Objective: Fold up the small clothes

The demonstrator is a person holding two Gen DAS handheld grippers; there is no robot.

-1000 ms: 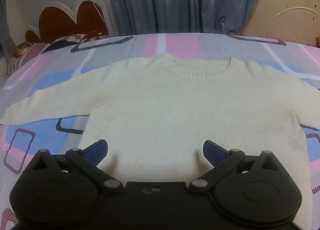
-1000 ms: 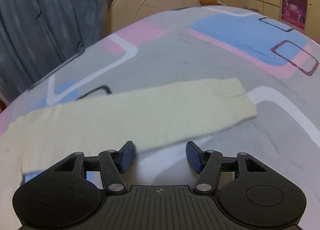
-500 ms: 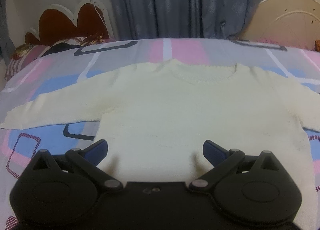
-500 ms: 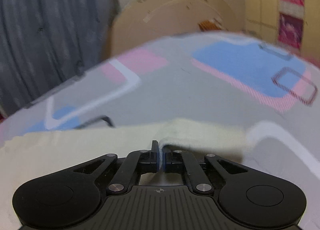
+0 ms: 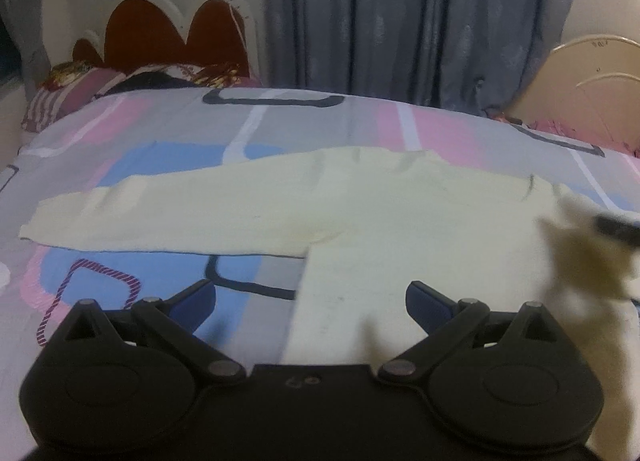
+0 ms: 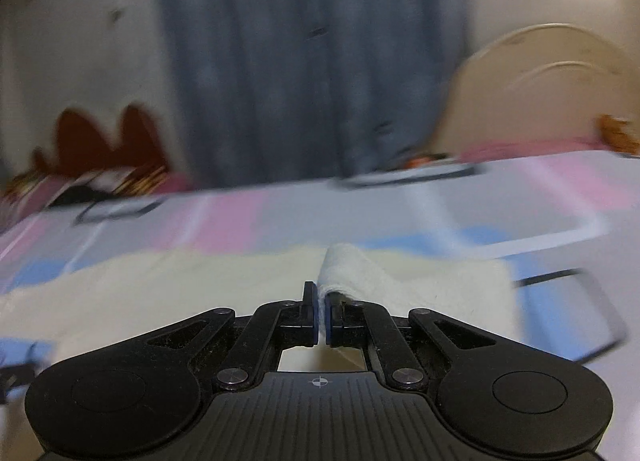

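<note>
grey-blue curtains (image 5: 420, 21) back a patterned bedspread (image 5: 160, 133) where the cream sweater (image 5: 400, 229) lies; since a second ago the right gripper (image 6: 321, 313) clamped its sleeve (image 6: 344, 269), now lifted at 3 o'clock, left gripper (image 5: 310, 301) spread.

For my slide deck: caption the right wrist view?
Right tool shut on the sweater sleeve, lifting it over the bed.

We see a bed (image 5: 168, 133) under a grey sheet (image 5: 352, 129) with pink and blue blocks, a pillow (image 5: 76, 89) by a red scalloped headboard (image 5: 160, 33), a grey-blue curtain (image 5: 400, 13) behind, and a cream curved board (image 5: 592, 81) to the right
</note>
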